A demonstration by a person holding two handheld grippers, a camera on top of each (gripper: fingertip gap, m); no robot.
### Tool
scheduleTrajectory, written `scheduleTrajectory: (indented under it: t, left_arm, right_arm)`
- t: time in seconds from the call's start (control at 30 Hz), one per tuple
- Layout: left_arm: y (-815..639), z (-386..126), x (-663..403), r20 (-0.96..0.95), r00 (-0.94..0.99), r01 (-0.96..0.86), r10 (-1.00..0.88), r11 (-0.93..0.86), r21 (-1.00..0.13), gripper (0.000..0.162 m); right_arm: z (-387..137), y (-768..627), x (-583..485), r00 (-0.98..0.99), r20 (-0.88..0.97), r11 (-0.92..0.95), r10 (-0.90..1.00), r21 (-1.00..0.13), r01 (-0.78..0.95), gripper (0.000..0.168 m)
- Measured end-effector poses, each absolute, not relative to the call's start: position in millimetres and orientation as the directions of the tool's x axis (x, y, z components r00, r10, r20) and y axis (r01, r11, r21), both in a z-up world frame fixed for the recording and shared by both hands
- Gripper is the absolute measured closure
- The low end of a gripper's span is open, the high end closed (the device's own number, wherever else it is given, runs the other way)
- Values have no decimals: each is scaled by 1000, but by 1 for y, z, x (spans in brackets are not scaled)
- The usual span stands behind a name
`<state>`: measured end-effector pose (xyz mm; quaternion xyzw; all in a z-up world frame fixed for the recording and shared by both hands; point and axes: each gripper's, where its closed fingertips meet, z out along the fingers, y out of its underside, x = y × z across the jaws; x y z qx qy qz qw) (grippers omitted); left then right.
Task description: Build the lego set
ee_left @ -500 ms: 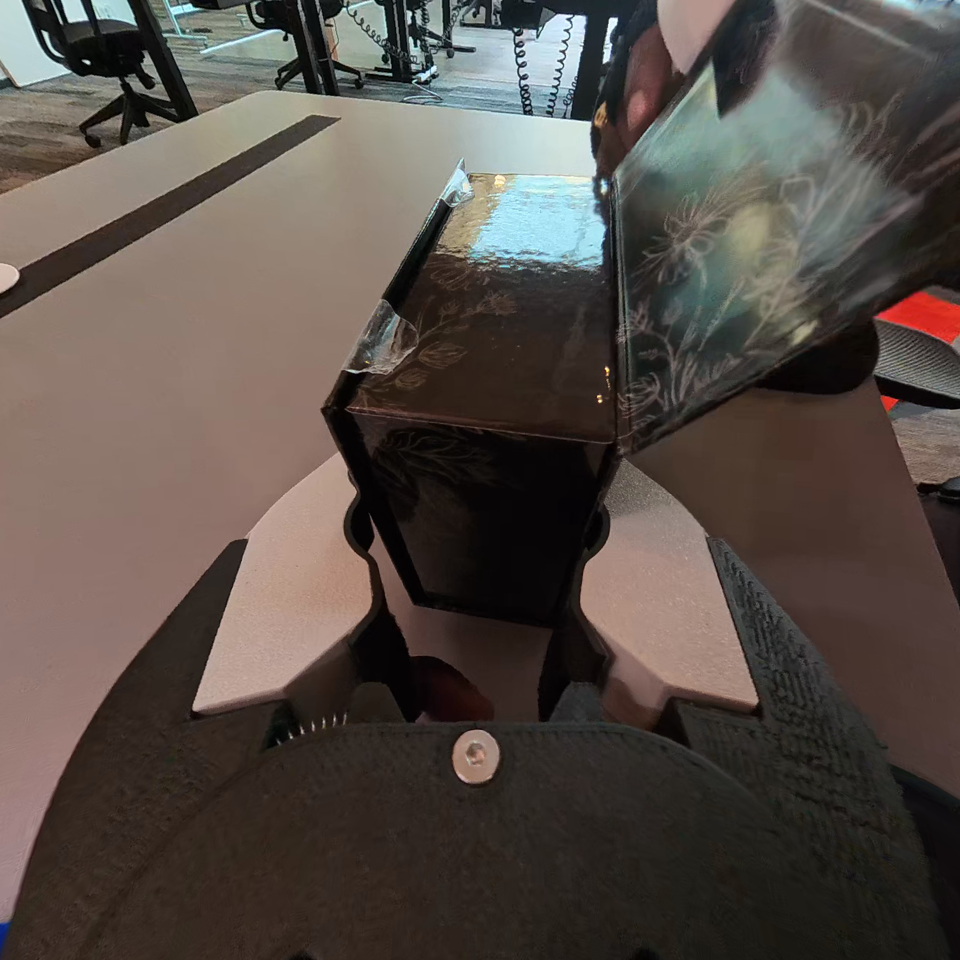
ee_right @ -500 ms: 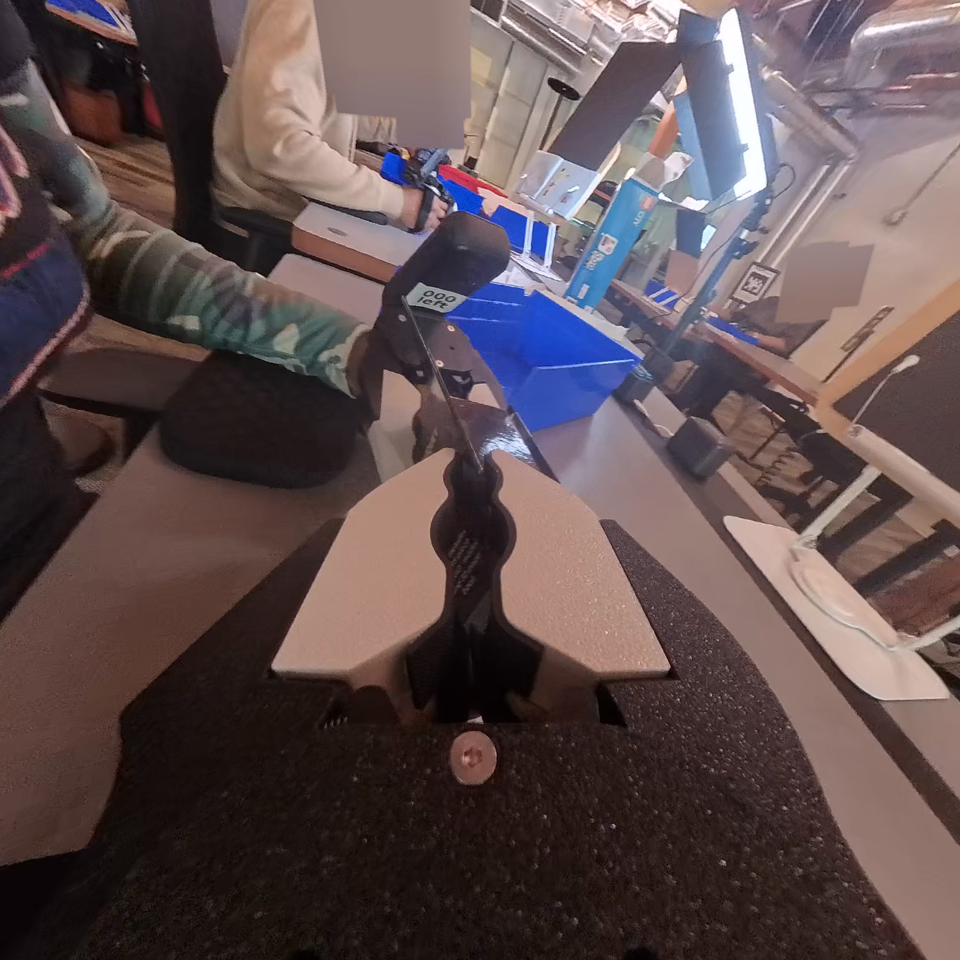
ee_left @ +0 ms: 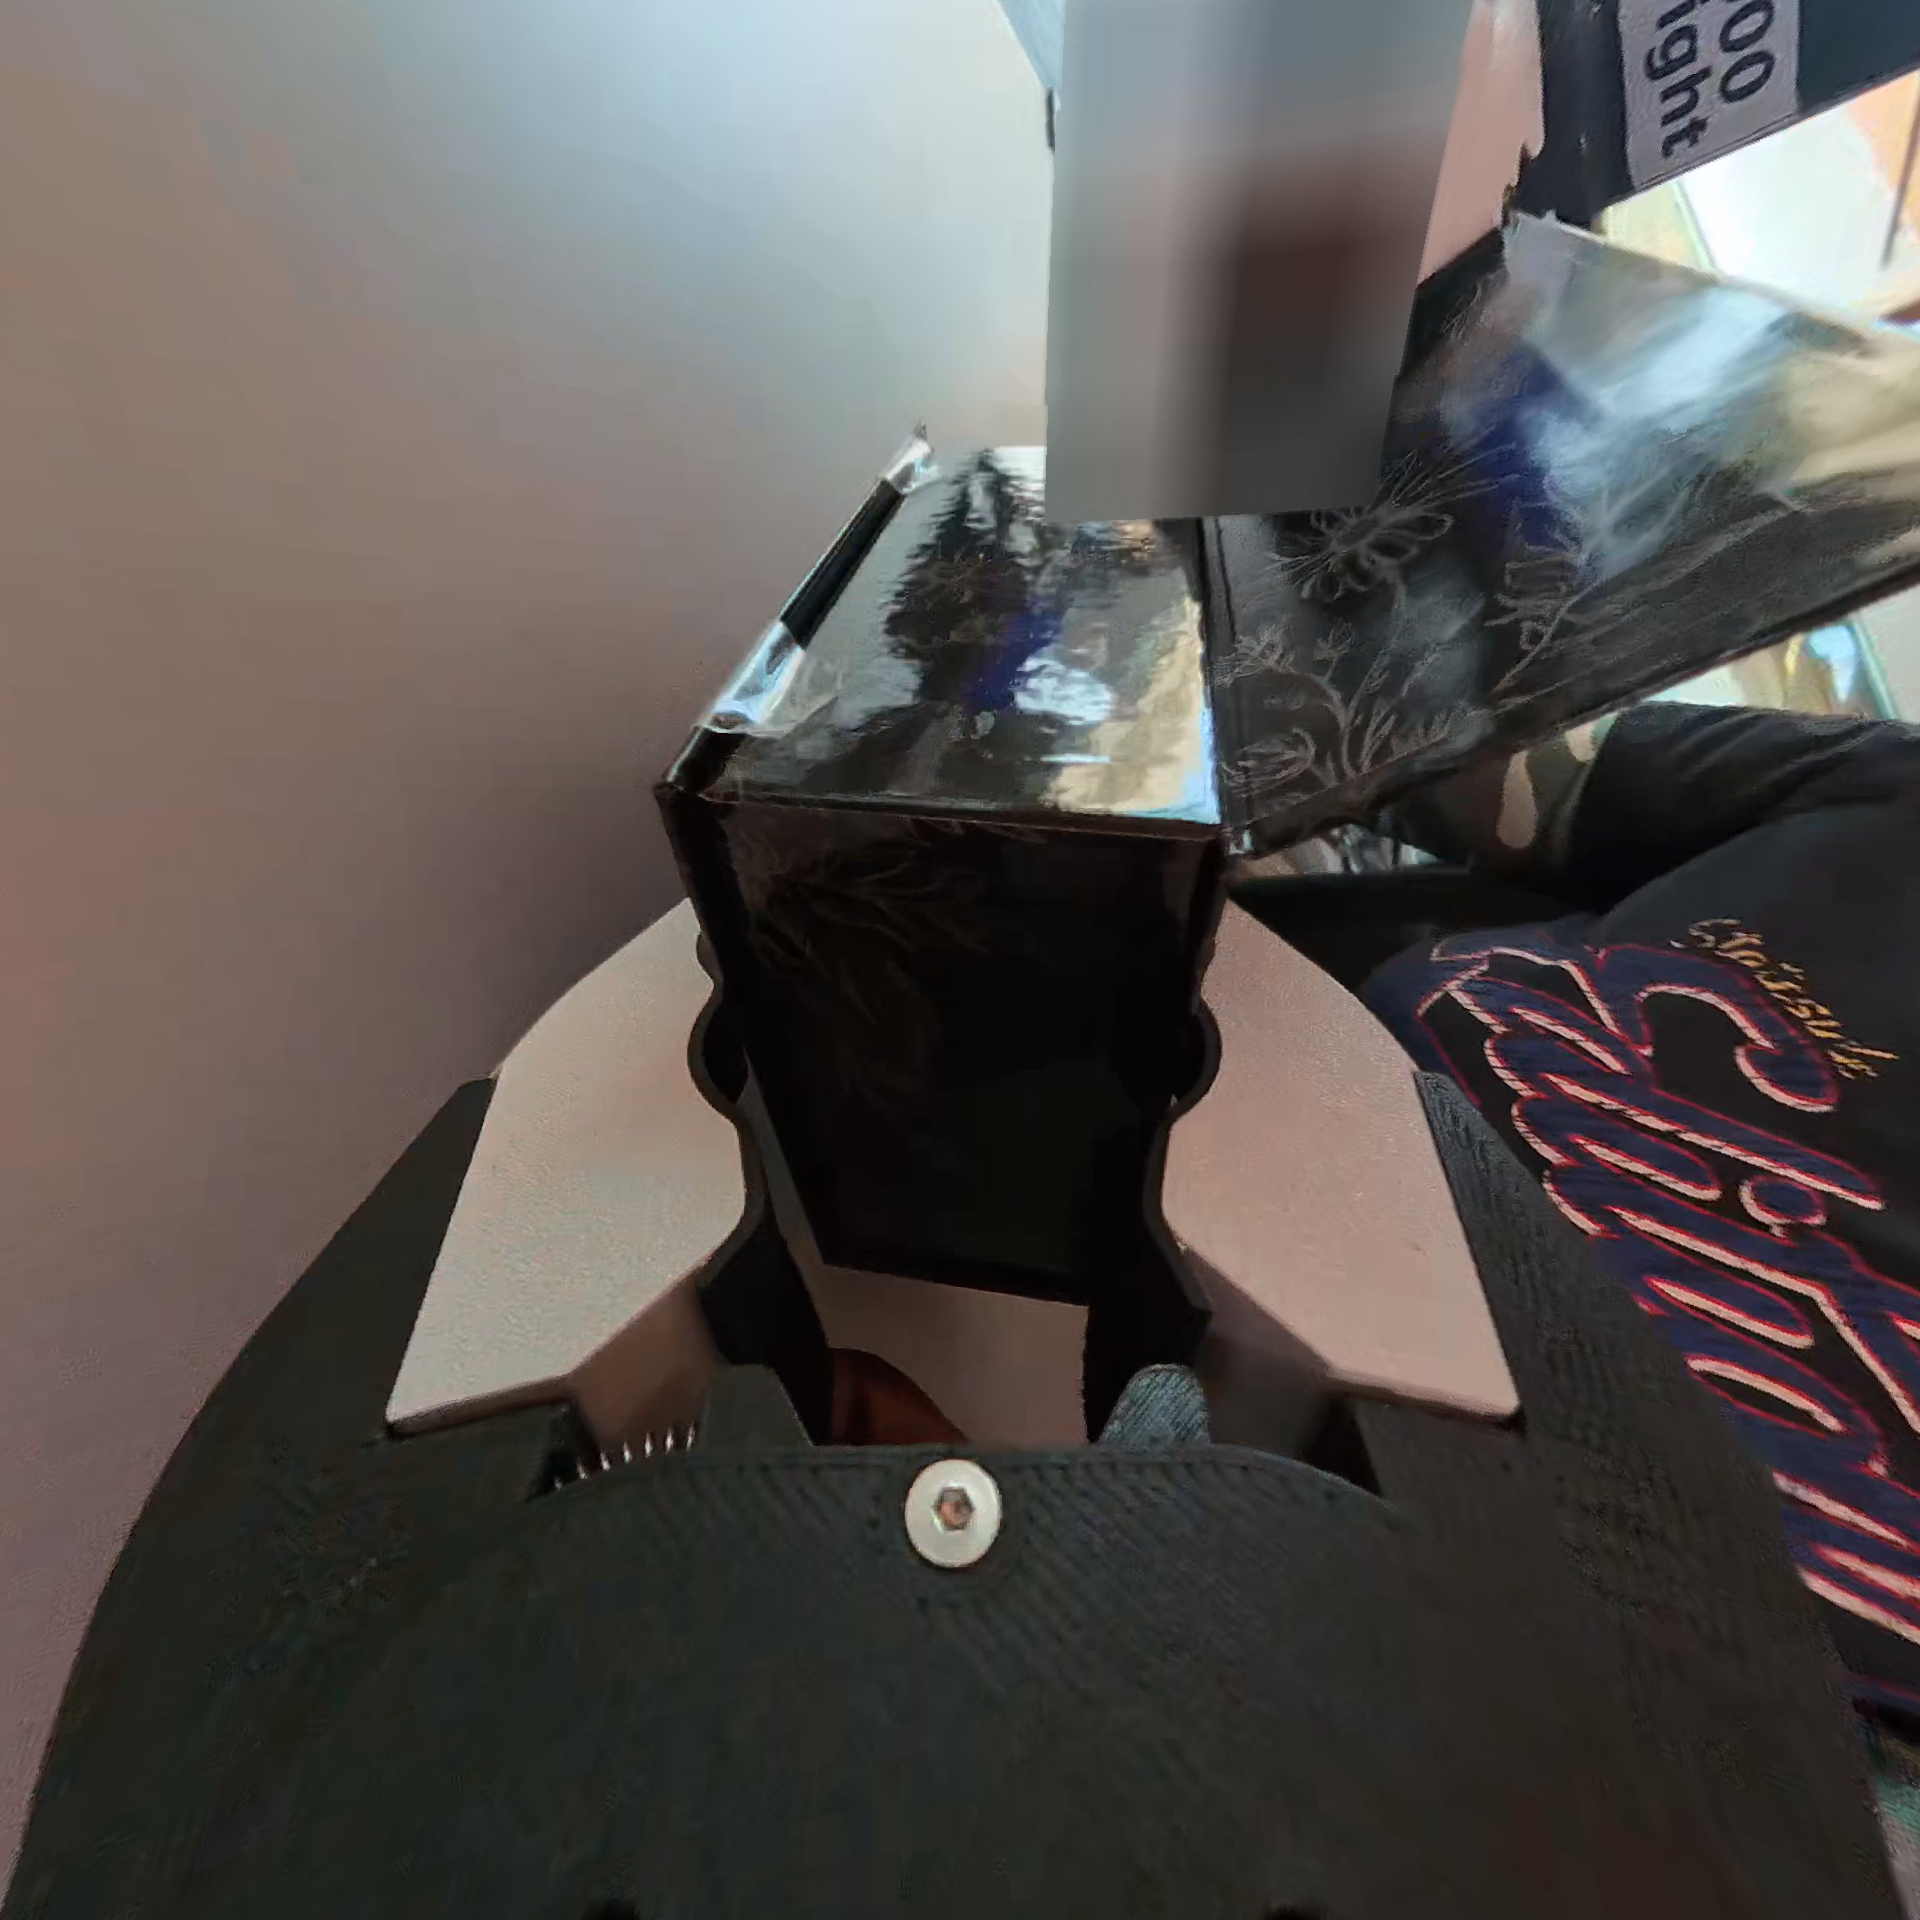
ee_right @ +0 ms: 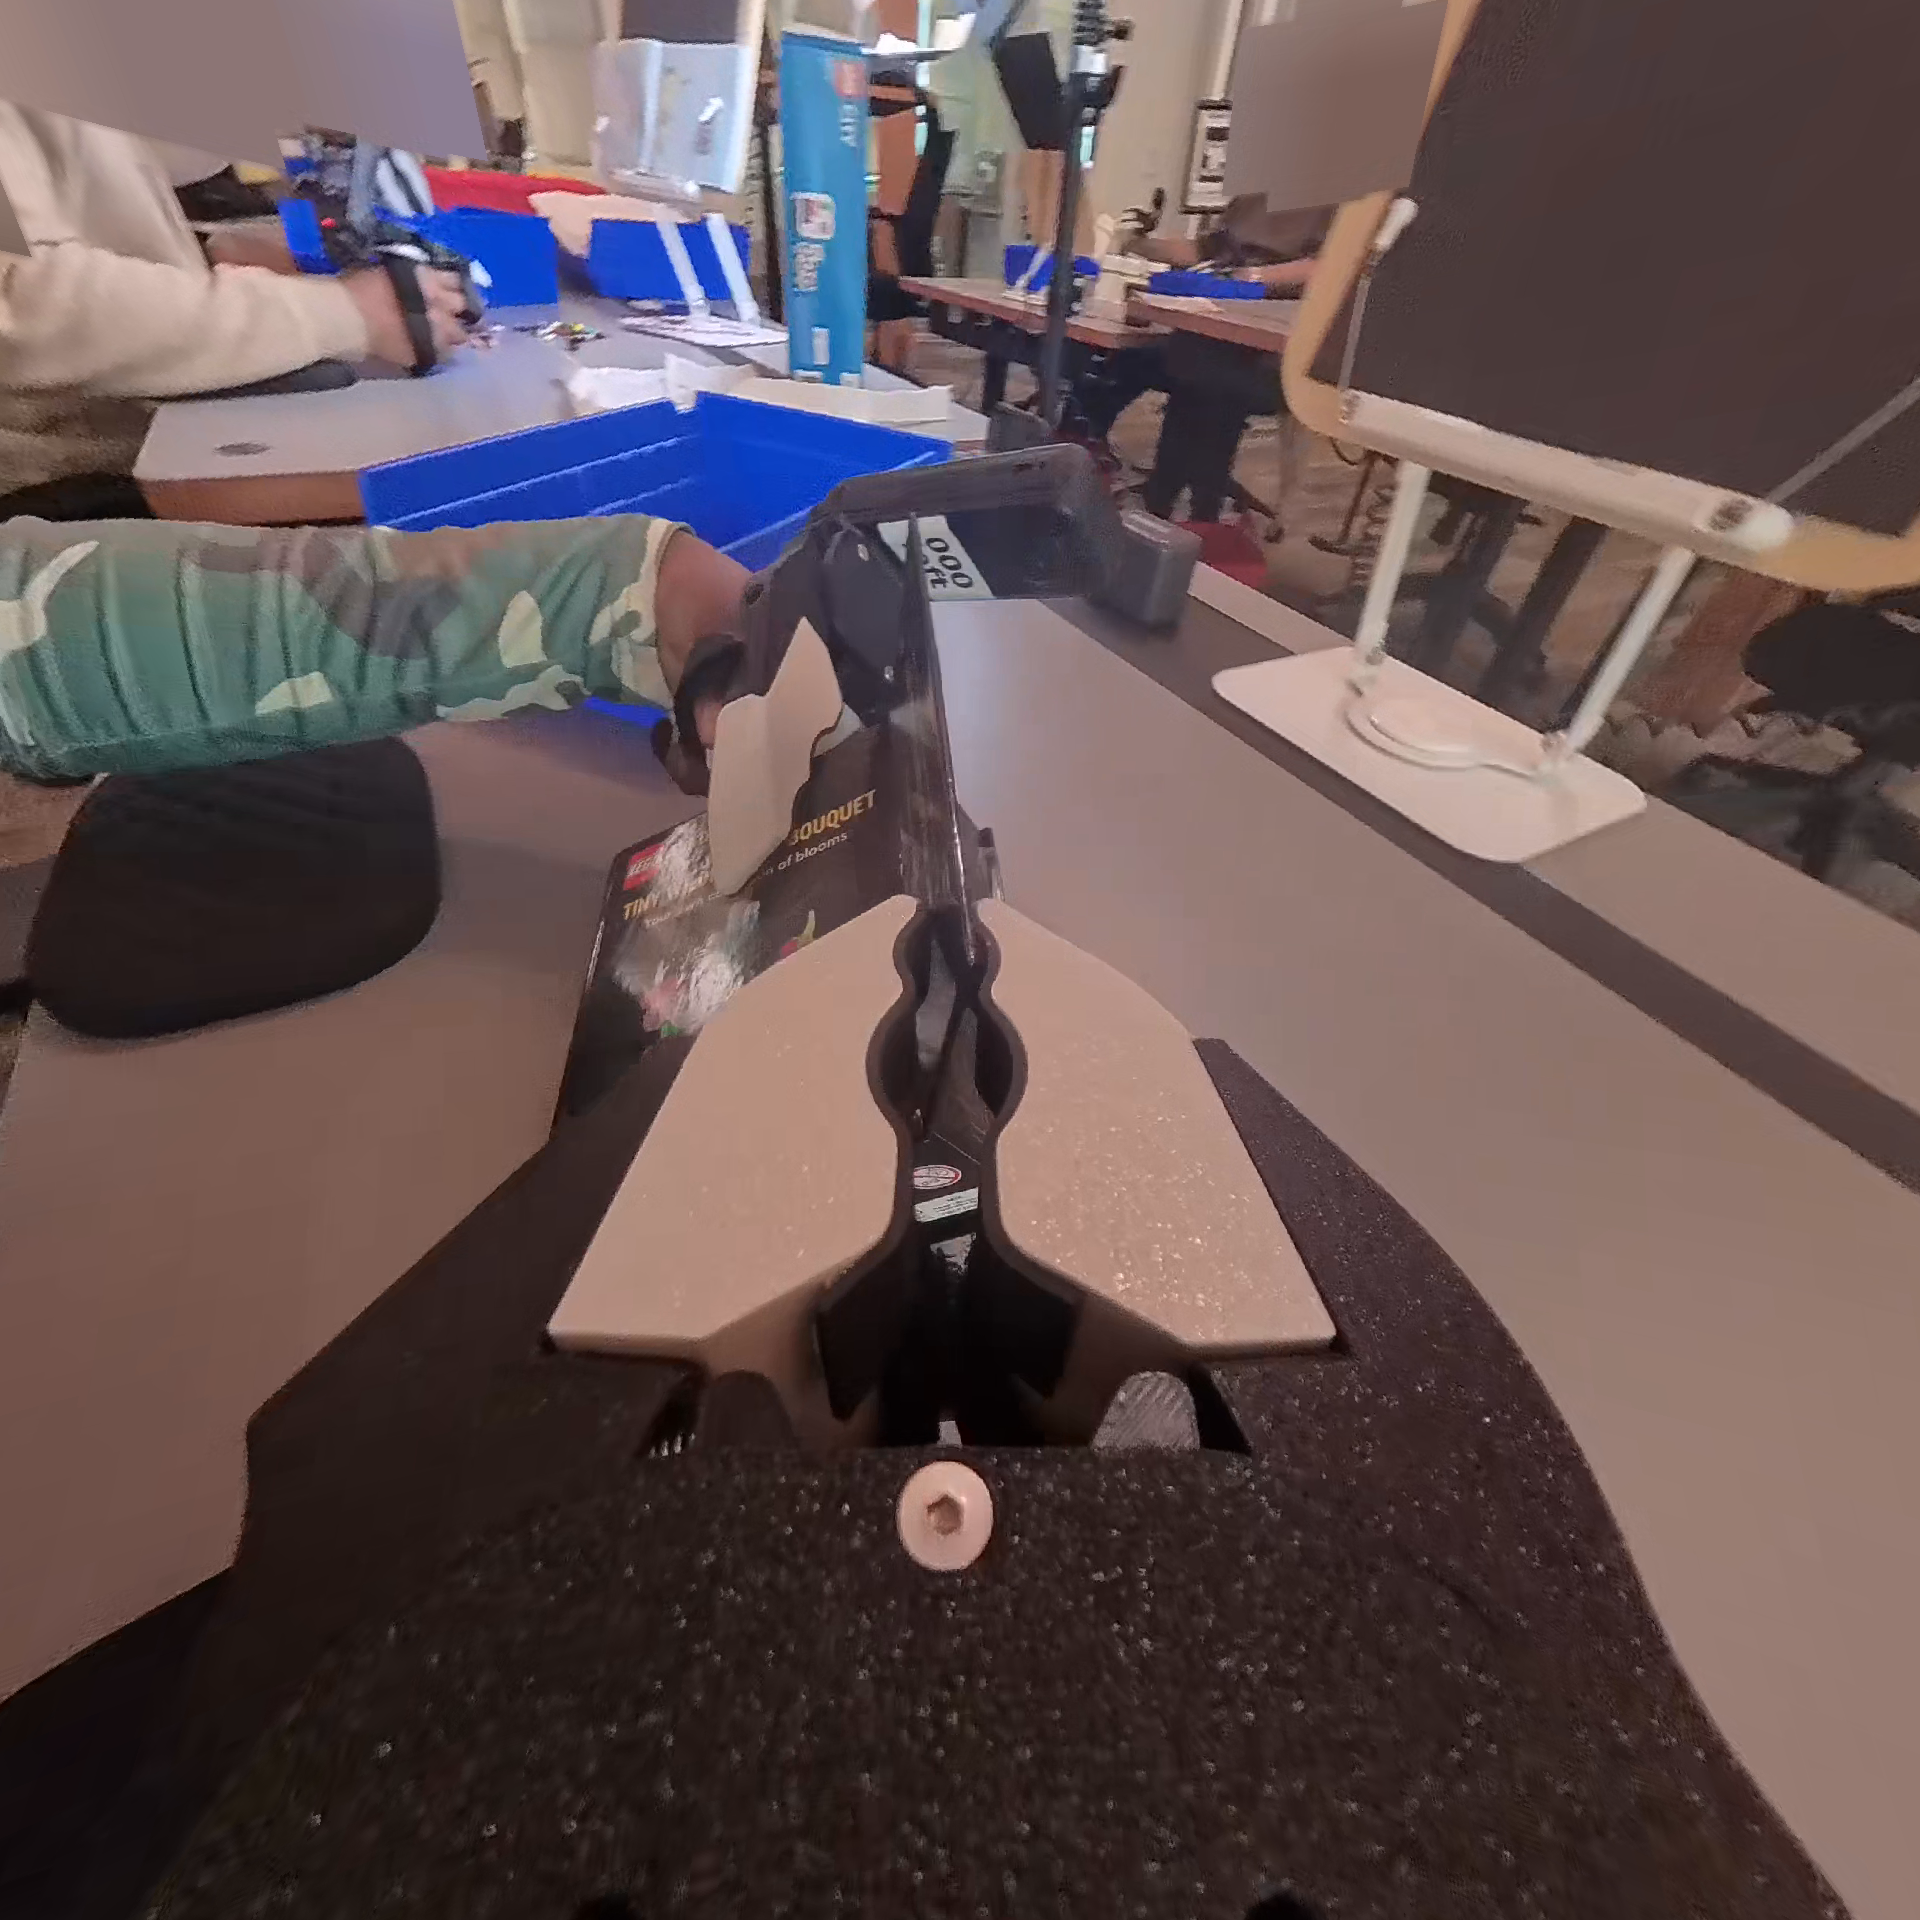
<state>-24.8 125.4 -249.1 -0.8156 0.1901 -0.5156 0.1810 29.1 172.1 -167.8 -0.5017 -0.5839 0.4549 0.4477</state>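
Clamping the black lego box across its width just above the grey table, the left gripper steadies it while the right gripper, pinched on the opened flap, could tear the flap if pulled too sharply.

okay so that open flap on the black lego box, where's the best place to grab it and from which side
Grip the flap at its free outer edge, coming edge-on from the side away from the hinge, jaws on its two faces. It is a thin flat panel swung clear of the box, as the right gripper pinches it now.
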Motion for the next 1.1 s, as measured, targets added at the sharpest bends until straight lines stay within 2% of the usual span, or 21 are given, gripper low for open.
scheduleTrajectory:
  t: [0.13, 0.23, 0.33, 0.43, 0.53, 0.6, 0.7, 0.8, 0.9, 0.97, 1.03, 1.1]
  left_arm:
    - [143, -251, -20, 802, 321, -297, -504, -858, -420, 80]
    - [142, -256, -21, 809, 226, -508, -542, -774, -377, 81]
    - [131, -266, -30, 865, 204, -727, -459, -662, -180, 82]
    - [142, -274, -33, 845, 282, -807, -454, -588, -46, 86]
    - [155, -275, -29, 816, 314, -822, -485, -569, -21, 87]
    - [168, -276, -26, 777, 336, -801, -533, -596, -63, 87]
    - [182, -274, -27, 703, 346, -776, -621, -611, -157, 84]
    - [199, -268, -36, 537, 408, -734, -739, -615, -289, 80]
    - [225, -243, -48, 227, 550, -626, -804, -577, -525, 73]
    - [232, -212, -57, 24, 669, -521, -743, -491, -698, 71]
    - [216, -176, -57, -69, 745, -390, -663, -350, -852, 72]
    - [186, -146, -53, -127, 785, -298, -606, -191, -935, 82]
  right_arm:
    - [-174, 184, 42, -19, 9, 12, 1000, -984, 177, 163]
    - [-175, 182, 46, 0, -37, -37, 999, -984, 172, 163]
    - [-185, 182, 48, 71, -25, -41, 997, -973, 225, 163]
    - [-192, 184, 54, 132, -23, -55, 991, -968, 244, 163]
    - [-201, 190, 65, 190, -40, -91, 981, -960, 266, 162]
    - [-210, 197, 72, 234, -26, -97, 972, -950, 295, 161]
    - [-207, 195, 76, 235, -72, -132, 969, -959, 250, 160]
    - [-207, 194, 79, 259, -67, -133, 963, -959, 249, 160]
    - [-207, 194, 79, 289, -33, -113, 957, -958, 265, 160]
    - [-199, 190, 78, 307, -27, -110, 951, -960, 257, 161]
    - [-183, 184, 76, 325, -15, -95, 946, -968, 232, 161]
    - [-165, 173, 72, 335, 26, -51, 942, -975, 218, 160]
